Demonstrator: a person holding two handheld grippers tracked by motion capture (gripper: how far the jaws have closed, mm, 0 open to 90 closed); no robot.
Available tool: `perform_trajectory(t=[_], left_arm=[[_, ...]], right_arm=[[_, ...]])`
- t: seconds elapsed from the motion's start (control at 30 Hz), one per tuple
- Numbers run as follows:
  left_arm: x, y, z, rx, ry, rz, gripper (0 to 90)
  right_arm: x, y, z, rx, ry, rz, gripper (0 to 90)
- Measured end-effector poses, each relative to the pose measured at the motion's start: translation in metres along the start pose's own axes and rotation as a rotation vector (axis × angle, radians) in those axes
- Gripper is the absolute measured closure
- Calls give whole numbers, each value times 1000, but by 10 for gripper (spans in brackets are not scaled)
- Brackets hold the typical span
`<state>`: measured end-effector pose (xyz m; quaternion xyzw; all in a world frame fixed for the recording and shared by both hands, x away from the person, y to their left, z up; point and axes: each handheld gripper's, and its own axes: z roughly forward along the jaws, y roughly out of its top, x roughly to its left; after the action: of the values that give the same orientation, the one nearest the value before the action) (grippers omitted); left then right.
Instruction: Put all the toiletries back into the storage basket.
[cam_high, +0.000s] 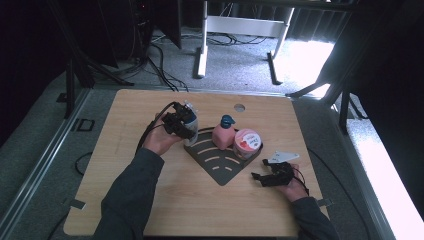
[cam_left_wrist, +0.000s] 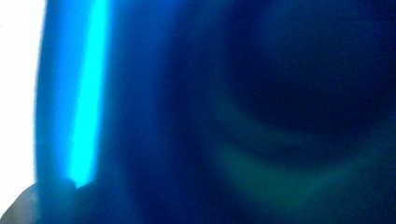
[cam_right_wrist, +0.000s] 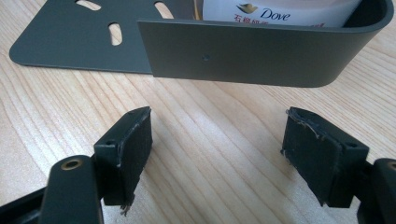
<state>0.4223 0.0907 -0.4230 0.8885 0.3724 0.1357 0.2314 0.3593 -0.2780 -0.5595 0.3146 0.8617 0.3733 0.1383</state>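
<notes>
Left gripper clamped on a blue bottle at the rack's left edge, right gripper idle with its jaws apart

In the high view the left gripper (cam_high: 184, 125) pinches the upright blue bottle (cam_high: 190, 131) at the left edge of the dark slotted corner rack (cam_high: 220, 167), which lies near the middle of the wooden table (cam_high: 150, 210); its own view is a blue blur pressed up close. A pink pump bottle (cam_high: 223, 134) and a round pink-lidded jar (cam_high: 247, 141) stand on the rack, just beside each other. The right gripper (cam_high: 261, 176) rests low near the table's right edge, just off the rack's right wall, jaws spread over bare wood with nothing between them
</notes>
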Motion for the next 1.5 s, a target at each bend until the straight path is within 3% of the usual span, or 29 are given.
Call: perform_trajectory(t=[0.7, 1.5], left_arm=[[-6, 8, 11, 3, -7, 19, 552], [-1, 12, 23, -20, 0, 24, 552]], right_arm=[[0, 0, 0, 0, 1, -2, 238], [0, 0, 0, 0, 1, -1, 237]])
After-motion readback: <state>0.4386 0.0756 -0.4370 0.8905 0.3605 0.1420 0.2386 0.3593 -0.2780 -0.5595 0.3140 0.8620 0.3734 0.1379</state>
